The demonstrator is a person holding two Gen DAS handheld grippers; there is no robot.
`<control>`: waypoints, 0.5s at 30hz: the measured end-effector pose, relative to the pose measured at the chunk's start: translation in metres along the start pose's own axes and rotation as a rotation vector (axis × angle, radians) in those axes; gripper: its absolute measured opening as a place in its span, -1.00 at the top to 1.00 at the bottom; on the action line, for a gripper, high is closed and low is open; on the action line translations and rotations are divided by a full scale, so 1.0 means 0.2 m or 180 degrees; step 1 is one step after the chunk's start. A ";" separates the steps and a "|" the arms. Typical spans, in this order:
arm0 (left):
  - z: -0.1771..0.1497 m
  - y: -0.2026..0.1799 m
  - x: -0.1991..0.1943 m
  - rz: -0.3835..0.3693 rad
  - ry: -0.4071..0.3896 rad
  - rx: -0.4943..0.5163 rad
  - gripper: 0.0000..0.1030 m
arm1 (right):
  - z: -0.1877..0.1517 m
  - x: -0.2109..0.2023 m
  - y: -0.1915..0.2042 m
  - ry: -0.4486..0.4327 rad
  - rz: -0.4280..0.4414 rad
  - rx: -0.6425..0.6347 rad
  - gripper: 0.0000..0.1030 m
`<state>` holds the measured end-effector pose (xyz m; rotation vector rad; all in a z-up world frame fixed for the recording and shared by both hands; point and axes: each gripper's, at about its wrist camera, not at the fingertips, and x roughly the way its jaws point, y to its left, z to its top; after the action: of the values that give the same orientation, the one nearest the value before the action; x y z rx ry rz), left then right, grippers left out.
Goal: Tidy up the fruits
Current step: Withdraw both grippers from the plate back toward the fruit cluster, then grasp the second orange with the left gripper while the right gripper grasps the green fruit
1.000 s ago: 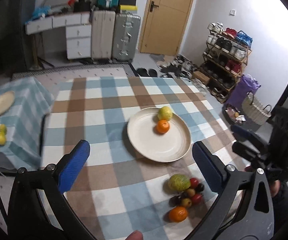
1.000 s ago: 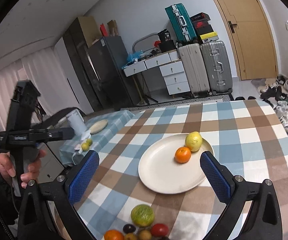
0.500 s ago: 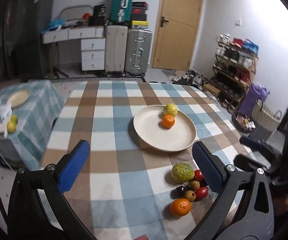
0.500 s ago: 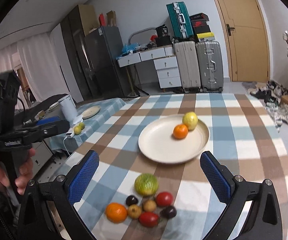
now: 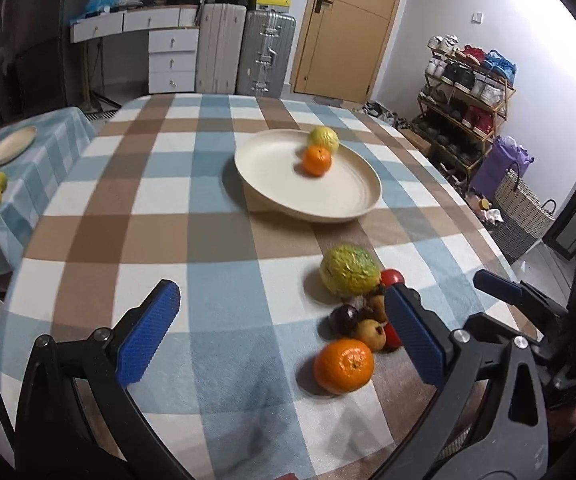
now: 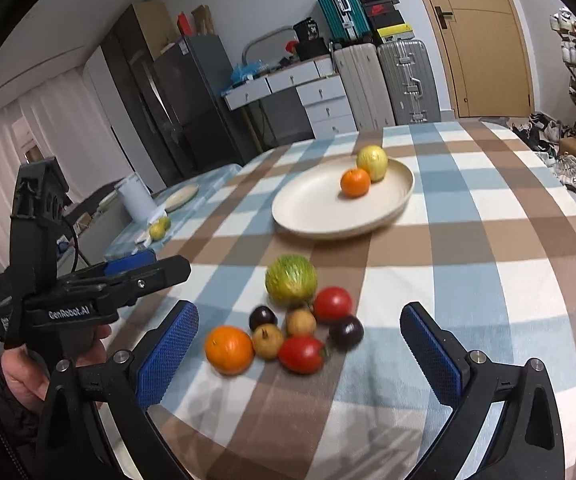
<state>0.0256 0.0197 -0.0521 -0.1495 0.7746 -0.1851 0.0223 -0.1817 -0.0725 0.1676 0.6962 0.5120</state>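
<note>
Both your claws are spread wide and carrying nothing. Right gripper [image 6: 299,350] sits low over the near table edge, its blue pads bracketing the loose fruit cluster. Looks like a line-up for the next pick. Left gripper [image 5: 284,334] hangs off to the side above the checked tablecloth [image 5: 160,200], with the cluster mostly behind its right-hand pad; I'd read that as parked out of the way.

Cluster from the right wrist view:
- loose orange [image 6: 228,349] nearest the left pad
- two tomatoes [image 6: 301,354]
- two dark plums [image 6: 345,332]
- two small tan fruits [image 6: 268,342]
- bumpy green fruit [image 6: 291,280] at the back

All are touching or just beside each other, so a clean single grab is tight. The orange on the outer edge is probably your easiest target.

The plate [image 6: 311,208] is further up the table, well apart from the pile. It holds a plated orange [image 6: 355,183] touching a yellow citrus [image 6: 372,163]. Two in, seven or so left, so you're early in the job.

Versus 1 s ago: both cameras have dropped and pulled back toward the near edge. The cluster was cut off at the bottom of the right view; now it's fully framed between the pads. Claw spread is unchanged. No fruit has moved.
</note>
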 end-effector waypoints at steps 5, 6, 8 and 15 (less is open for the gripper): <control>-0.03 -0.01 0.03 -0.0014 0.0048 0.0024 -0.98 | -0.02 0.02 -0.02 0.0007 -0.0040 0.0021 -1.00; -0.04 -0.02 0.04 -0.0018 0.0061 0.0038 -0.98 | -0.02 0.02 -0.02 0.0013 -0.0049 0.0032 -1.00; -0.06 -0.02 0.05 -0.0032 0.0091 0.0066 -0.98 | -0.03 0.03 -0.03 0.0027 -0.0046 0.0058 -1.00; -0.13 -0.05 0.13 -0.0161 0.0285 0.0108 -0.91 | -0.04 0.02 -0.04 0.0027 -0.0079 0.0081 -1.00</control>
<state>0.0245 0.0030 -0.0856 -0.1295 0.8570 -0.2540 0.0232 -0.1870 -0.0837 0.1805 0.7123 0.4803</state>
